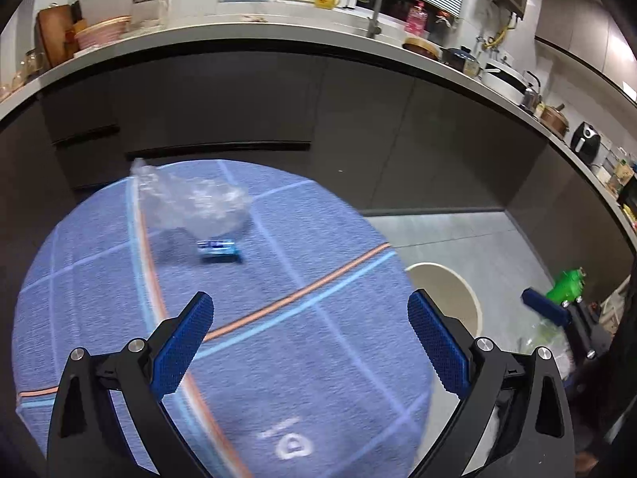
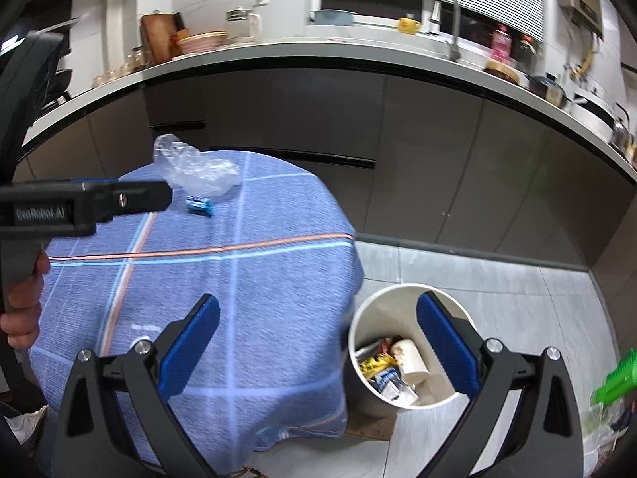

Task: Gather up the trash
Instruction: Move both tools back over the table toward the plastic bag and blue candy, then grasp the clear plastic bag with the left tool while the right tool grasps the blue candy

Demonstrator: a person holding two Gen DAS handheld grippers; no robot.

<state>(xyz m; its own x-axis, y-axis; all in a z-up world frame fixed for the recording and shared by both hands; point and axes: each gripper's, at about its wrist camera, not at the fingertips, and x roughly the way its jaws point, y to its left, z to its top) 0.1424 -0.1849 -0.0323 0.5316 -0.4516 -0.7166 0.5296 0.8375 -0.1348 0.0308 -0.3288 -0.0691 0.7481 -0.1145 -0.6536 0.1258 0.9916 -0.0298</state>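
Two pieces of trash lie on the round table covered with a blue striped cloth [image 1: 278,358]: a crumpled clear plastic bag [image 1: 199,203] in the upper left of the left wrist view, and a small blue wrapper [image 1: 218,247] just below it, touching or nearly touching the bag's edge. Both left tongs [image 1: 310,342] and right tongs [image 2: 318,346] are released, spread wide with nothing between their blue pads.

The step in hand looks like reaching for one of the two remaining items. The left tongs point more directly at them, so they seem the better choice. For the wrapper, which lies flat, it would help to come down steeply, straddle it across its short side and clench low against the cloth without pinching the fabric. The bag is puffed and soft; clenching on a raised fold near its middle should hold it.

The right wrist view shows what the left hardly does: the inside of the cream round bin [image 2: 398,294] on the grey tiled floor beside the table, already holding a paper cup and wrappers. The left wrist view shows only part of the bin's rim [image 1: 458,279], but gives the closer look at the trash
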